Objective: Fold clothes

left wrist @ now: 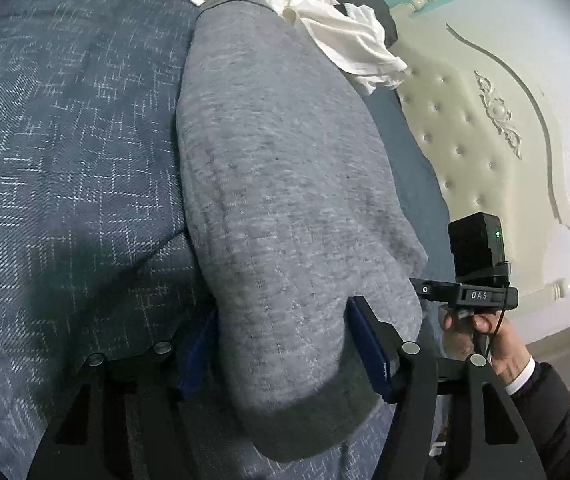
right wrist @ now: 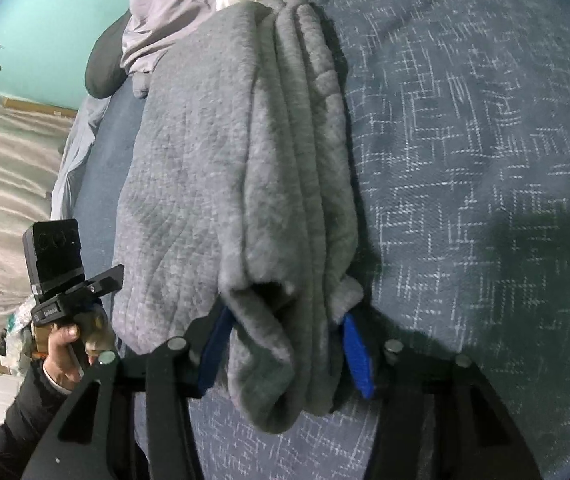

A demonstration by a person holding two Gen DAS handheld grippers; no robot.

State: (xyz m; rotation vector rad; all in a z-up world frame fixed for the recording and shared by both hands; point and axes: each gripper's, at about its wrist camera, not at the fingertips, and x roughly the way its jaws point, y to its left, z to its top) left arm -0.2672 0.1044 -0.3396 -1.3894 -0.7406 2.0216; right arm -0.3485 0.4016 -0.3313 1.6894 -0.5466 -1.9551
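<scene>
Blue woven bedspread (left wrist: 65, 140) carries the grey fleece garment (left wrist: 277, 184), folded long across the bed. It looks soft, thick and floppy, likely to sag unless gripped through all layers at both ends. The left gripper (left wrist: 285, 344) and right gripper (right wrist: 281, 340) each have their fingers clamped on a bunched end.

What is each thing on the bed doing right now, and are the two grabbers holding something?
grey garment: folded into a long bundle, lying on the bed
left gripper: closed on one end of the bundle
right gripper: closed on the other end
white garment: crumpled, unfolded
lilac garment: crumpled, unfolded
blue bedspread: spread flat
</scene>
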